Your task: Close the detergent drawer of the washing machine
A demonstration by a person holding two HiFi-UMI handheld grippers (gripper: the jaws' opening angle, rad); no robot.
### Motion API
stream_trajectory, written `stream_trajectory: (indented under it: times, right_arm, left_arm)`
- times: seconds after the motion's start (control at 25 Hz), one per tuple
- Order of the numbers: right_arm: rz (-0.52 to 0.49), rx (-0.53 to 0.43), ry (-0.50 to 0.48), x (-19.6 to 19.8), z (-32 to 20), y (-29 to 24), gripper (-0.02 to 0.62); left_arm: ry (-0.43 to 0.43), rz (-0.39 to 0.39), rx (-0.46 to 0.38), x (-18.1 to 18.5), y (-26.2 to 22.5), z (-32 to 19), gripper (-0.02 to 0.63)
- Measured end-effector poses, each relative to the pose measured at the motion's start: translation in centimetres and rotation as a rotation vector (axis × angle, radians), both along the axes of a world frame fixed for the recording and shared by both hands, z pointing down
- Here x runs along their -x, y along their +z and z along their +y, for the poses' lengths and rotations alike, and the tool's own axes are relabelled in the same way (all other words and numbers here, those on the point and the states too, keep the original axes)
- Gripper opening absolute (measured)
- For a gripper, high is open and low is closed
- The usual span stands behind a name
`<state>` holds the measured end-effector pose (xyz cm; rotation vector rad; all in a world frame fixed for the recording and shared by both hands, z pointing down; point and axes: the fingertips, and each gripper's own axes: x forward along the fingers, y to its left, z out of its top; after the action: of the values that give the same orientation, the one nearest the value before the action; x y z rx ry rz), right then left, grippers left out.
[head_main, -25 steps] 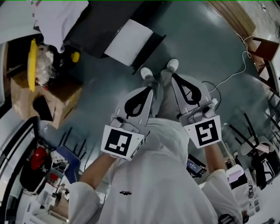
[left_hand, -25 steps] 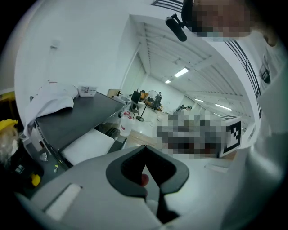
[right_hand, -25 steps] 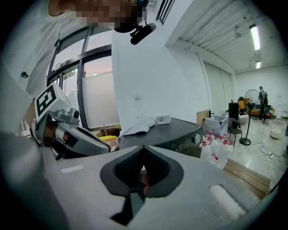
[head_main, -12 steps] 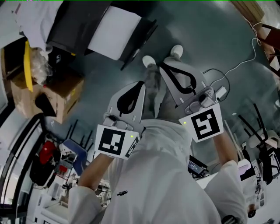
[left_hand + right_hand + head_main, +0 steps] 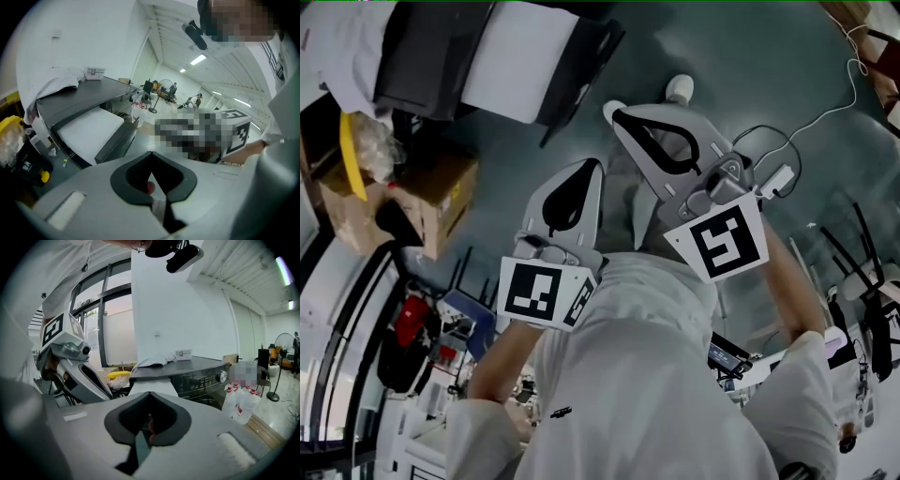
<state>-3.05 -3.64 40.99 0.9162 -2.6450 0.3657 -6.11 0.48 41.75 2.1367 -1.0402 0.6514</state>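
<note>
The dark washing machine (image 5: 441, 56) with a white side panel (image 5: 520, 61) stands at the head view's top left. Its control panel and knob (image 5: 222, 376) show in the right gripper view, with a white cloth (image 5: 152, 361) lying on its top. I cannot pick out the detergent drawer in any view. My left gripper (image 5: 592, 164) is held in front of my chest, shut and empty, its jaw tips meeting (image 5: 151, 153). My right gripper (image 5: 616, 114) is raised beside it, also shut and empty (image 5: 150, 393), pointing towards the machine. Both are well short of the machine.
A cardboard box (image 5: 422, 202) with a yellow item (image 5: 345, 155) stands left of the machine. A white cable (image 5: 825, 112) runs over the grey floor at right. Plastic bottles (image 5: 243, 401) stand by the machine's front. Chairs (image 5: 853, 281) are at the right edge.
Both grippers have risen in the head view, and the right one has swung left towards the machine. The machine has slid towards the upper left. Both stay shut.
</note>
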Motion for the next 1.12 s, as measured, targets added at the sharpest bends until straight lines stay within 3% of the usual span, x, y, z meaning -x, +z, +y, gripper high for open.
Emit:
stream_trajectory:
  times: [0.76, 1.12]
  right_arm:
    - [0.092, 0.029, -0.106, 1.9, -3.8, 6.0, 0.002]
    - [0.134, 0.008, -0.147, 2.7, -4.8, 6.5, 0.003]
  left_arm:
    - [-0.099, -0.029, 0.027, 2.5, 2.3, -2.1, 0.011]
    - [-0.162, -0.003, 0.045, 3.5, 2.5, -1.9, 0.011]
